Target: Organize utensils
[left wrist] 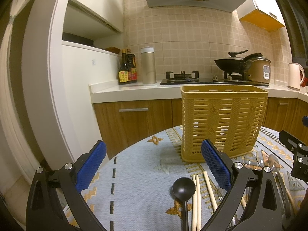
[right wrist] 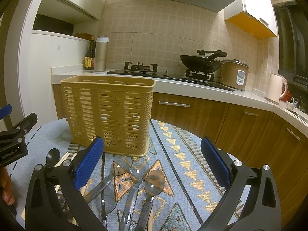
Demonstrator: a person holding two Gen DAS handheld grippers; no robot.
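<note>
A tan slatted utensil basket [left wrist: 223, 123] stands upright on the patterned tablecloth; it also shows in the right wrist view [right wrist: 109, 115]. In front of it lie a black spoon [left wrist: 182, 188], wooden chopsticks [left wrist: 197, 202] and several metal spoons [right wrist: 152, 182]. My left gripper [left wrist: 154, 165] is open and empty, above the cloth just left of the black spoon and chopsticks. My right gripper [right wrist: 152, 163] is open and empty, hovering over the metal spoons. The black spoon [right wrist: 53, 156] lies at the left in the right wrist view.
The round table [right wrist: 192, 154] carries a blue and yellow patterned cloth. Behind it runs a kitchen counter [left wrist: 134, 90] with sauce bottles [left wrist: 127, 69], a steel flask [left wrist: 148, 66], a gas hob with a wok [right wrist: 200, 60], a rice cooker [right wrist: 233, 74] and a kettle [right wrist: 275, 88].
</note>
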